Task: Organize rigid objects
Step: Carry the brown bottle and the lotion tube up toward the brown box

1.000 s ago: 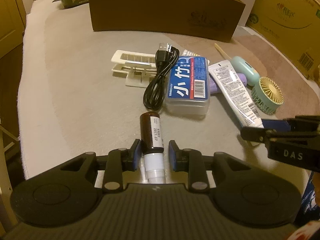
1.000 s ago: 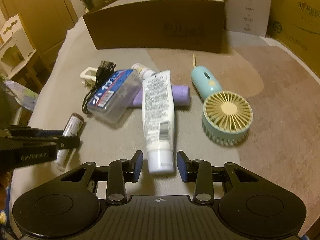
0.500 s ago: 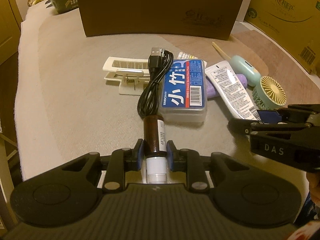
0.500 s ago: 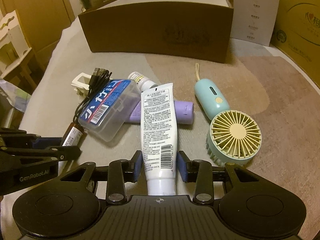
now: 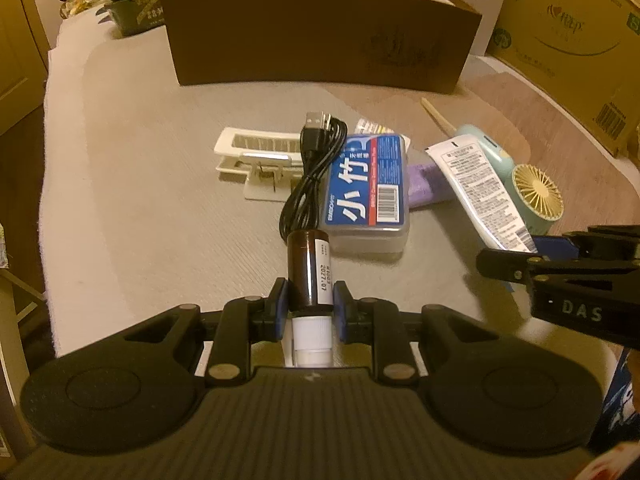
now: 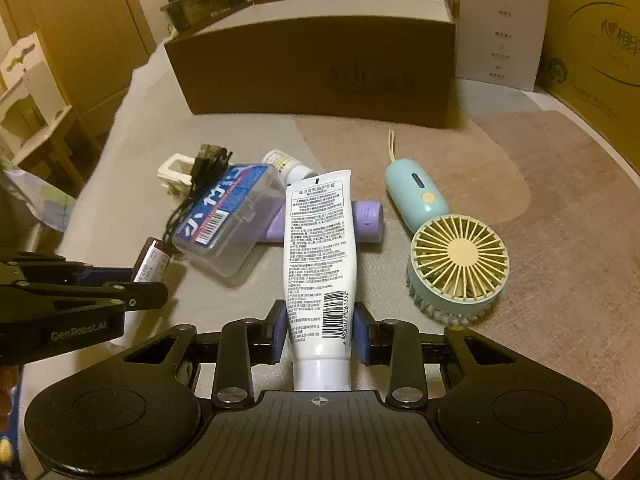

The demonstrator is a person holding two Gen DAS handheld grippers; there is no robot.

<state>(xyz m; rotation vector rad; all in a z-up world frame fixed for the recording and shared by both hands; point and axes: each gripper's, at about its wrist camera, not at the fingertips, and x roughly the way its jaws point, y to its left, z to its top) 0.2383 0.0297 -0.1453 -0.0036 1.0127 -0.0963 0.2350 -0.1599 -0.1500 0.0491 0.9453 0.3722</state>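
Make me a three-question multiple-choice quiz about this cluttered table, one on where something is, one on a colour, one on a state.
1. Where does the black USB cable lie?
A. Inside the cardboard box
B. Between the white clip and the blue-lidded case
C. On the fan

2. What colour is the handheld fan's body?
A. Red
B. Light teal
C. Black

3. What is the brown bottle's state?
A. Standing upright alone
B. Lying uncapped in the box
C. Clamped between the left gripper's fingers

Answers: 1 B, the cable runs alongside the case, next to the clip. 2 B, teal shell, yellow grille. 3 C, both pads press its sides.
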